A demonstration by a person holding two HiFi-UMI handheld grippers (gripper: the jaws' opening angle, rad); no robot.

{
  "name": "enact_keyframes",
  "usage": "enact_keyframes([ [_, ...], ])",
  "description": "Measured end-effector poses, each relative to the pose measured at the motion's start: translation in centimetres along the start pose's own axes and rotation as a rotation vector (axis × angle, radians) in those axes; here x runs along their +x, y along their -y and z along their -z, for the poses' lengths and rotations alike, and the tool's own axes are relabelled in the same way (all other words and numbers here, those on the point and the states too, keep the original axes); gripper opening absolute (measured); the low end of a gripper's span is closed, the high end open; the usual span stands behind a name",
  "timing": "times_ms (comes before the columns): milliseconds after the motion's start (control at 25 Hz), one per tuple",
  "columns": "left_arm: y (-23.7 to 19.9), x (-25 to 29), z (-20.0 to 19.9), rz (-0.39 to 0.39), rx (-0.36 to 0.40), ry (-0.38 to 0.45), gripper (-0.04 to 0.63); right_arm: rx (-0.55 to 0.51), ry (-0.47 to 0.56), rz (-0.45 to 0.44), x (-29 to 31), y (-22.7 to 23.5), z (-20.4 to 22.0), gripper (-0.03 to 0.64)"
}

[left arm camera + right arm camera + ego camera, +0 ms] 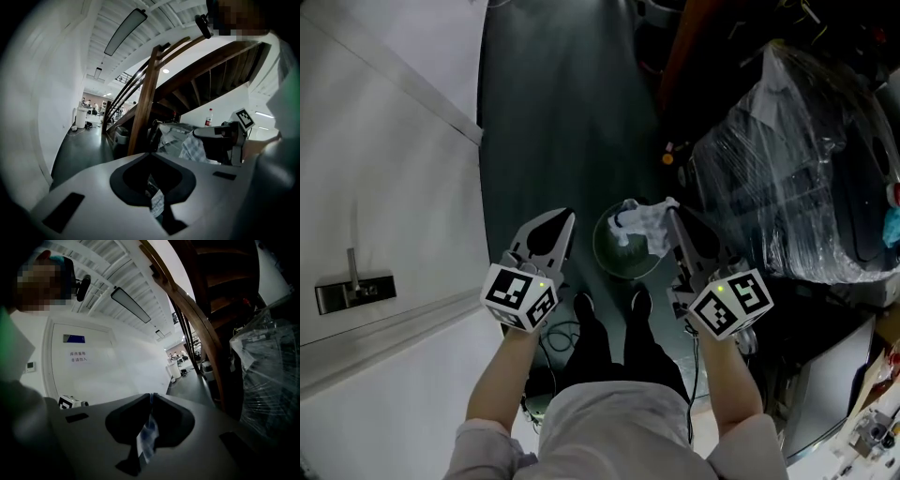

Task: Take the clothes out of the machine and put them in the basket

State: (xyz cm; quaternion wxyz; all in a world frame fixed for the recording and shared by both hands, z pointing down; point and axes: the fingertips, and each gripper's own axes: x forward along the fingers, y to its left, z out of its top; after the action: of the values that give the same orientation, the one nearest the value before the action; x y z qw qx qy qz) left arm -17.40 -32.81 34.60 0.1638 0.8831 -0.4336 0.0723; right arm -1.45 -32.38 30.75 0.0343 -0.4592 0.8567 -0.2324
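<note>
– Over basket (602, 246): status?

– R gripper (675, 217) jaws clamped on cloth (649, 223). Cloth hangs above basket mouth; contact w/ rim can't be confirmed. L gripper (569, 217) jaws together, no garment seen in them.

– Progress?

– Est. one item is out of the machine and at the drop point. Remaining: open R jaws, release into basket. Machine not in view, so qty left unknown. Basket interior too dark to check.

– Materials?

– Cloth: thin, soft, pale check weave, crumpled, will drape. Basket: round, dark, smooth rim, prob. plastic. Floor (562, 112): dark, smooth.
</note>
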Motion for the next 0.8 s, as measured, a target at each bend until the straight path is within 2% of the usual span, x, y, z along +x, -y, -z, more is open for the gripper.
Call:
enact_keyframes([
  [520, -0.6, 1.4, 13.0, -0.019, -0.101, -0.157, 0.021, 0.025, -0.24, 0.127, 0.0, 5.1, 14.6, 0.032],
  [800, -1.4, 2.5, 20.7, -0.026, -0.132, -0.252, 0.021, 0.032, -0.331, 0.179, 0.5, 8.7, 21.7, 0.032],
])
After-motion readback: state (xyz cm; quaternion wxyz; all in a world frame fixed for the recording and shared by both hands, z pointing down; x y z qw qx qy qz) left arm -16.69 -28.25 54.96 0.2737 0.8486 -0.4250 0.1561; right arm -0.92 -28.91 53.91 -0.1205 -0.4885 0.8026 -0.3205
